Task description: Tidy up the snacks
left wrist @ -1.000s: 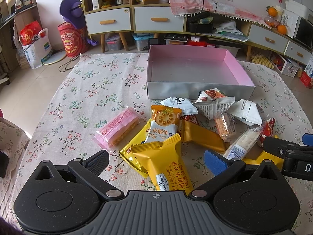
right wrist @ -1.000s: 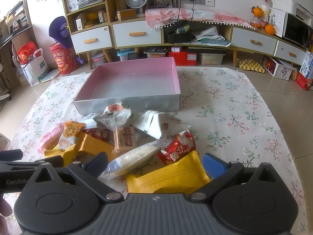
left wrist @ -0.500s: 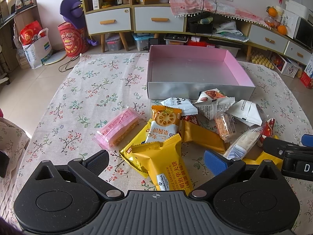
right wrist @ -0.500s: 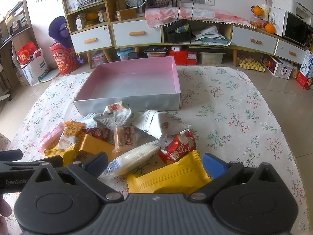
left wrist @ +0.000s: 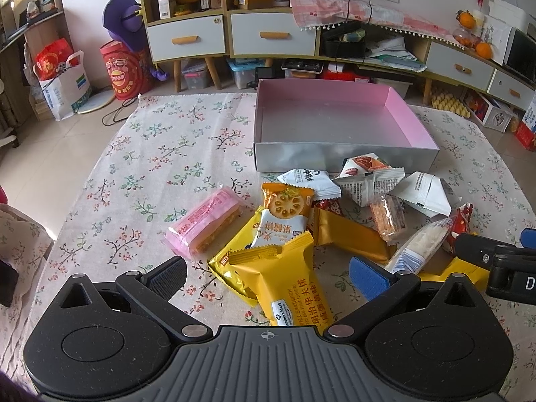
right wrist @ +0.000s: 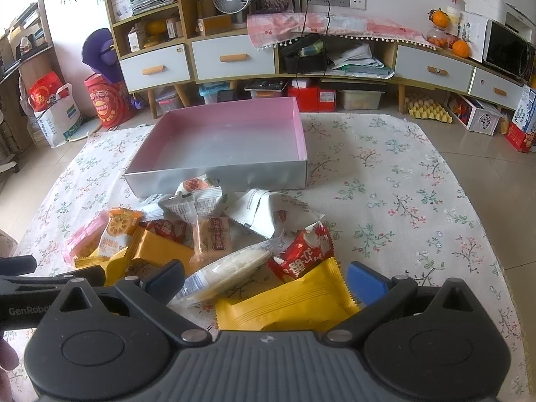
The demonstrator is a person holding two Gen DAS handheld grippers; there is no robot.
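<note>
Pink box (left wrist: 338, 154) holds no snacks | snack pile (left wrist: 301, 227) in front | L gripper (left wrist: 268, 274) & R gripper (right wrist: 266, 279) jaws wide, nothing held

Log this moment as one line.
stage: pre-grasp | left gripper: open over yellow packet | right gripper: open | pink box: empty

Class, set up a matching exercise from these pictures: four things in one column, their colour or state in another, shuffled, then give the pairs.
Things:
1. box
2. wafer bar
3. left gripper
4. packet with the rooster

States:
a. red
b. jaws open
c. pink wrapper
d. holds no snacks

Pairs: 1-d, 2-c, 3-b, 4-a
</note>
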